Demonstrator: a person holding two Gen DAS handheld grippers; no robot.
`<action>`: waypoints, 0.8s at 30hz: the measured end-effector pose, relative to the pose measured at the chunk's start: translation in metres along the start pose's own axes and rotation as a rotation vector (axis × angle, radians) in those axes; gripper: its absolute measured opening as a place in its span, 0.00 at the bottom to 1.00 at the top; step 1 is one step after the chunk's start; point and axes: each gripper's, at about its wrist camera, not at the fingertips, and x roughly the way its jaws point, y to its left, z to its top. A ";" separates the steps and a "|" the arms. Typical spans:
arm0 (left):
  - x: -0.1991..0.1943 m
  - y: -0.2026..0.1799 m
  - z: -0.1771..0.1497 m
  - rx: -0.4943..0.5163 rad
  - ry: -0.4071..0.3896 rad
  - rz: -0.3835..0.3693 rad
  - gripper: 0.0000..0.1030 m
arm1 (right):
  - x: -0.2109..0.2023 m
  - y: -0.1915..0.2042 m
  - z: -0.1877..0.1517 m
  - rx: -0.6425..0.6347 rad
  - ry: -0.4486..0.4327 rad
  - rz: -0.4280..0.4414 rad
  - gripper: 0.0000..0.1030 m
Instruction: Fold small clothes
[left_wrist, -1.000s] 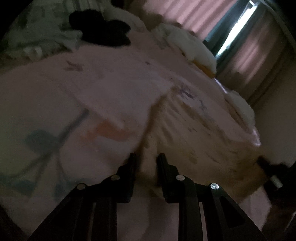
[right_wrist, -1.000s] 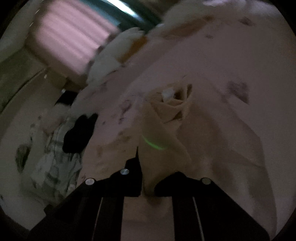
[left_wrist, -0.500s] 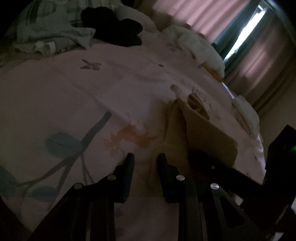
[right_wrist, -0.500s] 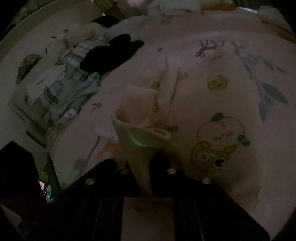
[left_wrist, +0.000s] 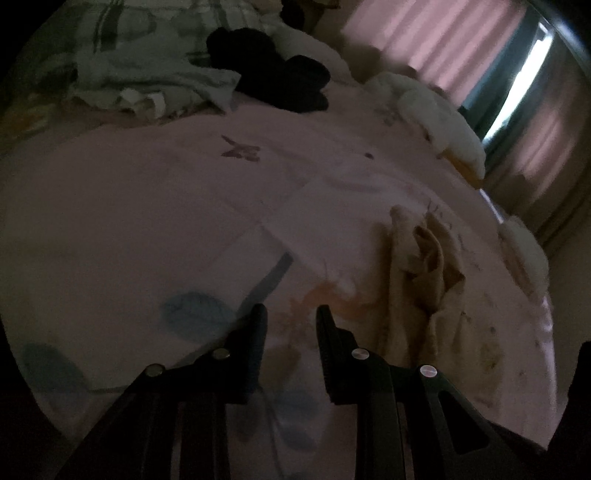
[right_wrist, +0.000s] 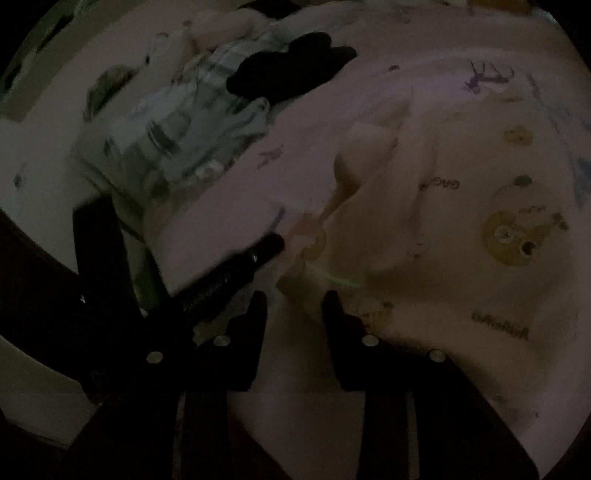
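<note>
Garment (left_wrist: 417, 280) crumpled lengthwise, long axis running away from tongs (left_wrist: 290, 317).

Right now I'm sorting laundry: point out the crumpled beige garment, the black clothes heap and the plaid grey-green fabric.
crumpled beige garment (left_wrist: 417, 280): left wrist view, its bunched middle.
black clothes heap (left_wrist: 273, 70): left wrist view, centre of the pile.
plaid grey-green fabric (right_wrist: 177, 140): right wrist view, its striped folds.

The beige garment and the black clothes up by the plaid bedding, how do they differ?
The beige garment is pale, lying crumpled close before the grippers; the black clothes are dark, heaped farther off against the plaid bedding. The beige garment lies alone; the black clothes touch the bedding. Both lie on the pink bedspread.
</note>
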 end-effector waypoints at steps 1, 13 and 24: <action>-0.001 0.000 0.000 -0.005 0.001 -0.007 0.24 | -0.002 0.001 0.000 -0.008 -0.004 -0.011 0.32; -0.004 0.000 0.001 0.032 0.001 0.022 0.24 | 0.009 -0.032 0.081 0.046 -0.085 -0.342 0.17; -0.001 0.006 0.003 -0.005 0.016 -0.007 0.24 | 0.034 -0.040 0.078 0.110 -0.103 -0.194 0.10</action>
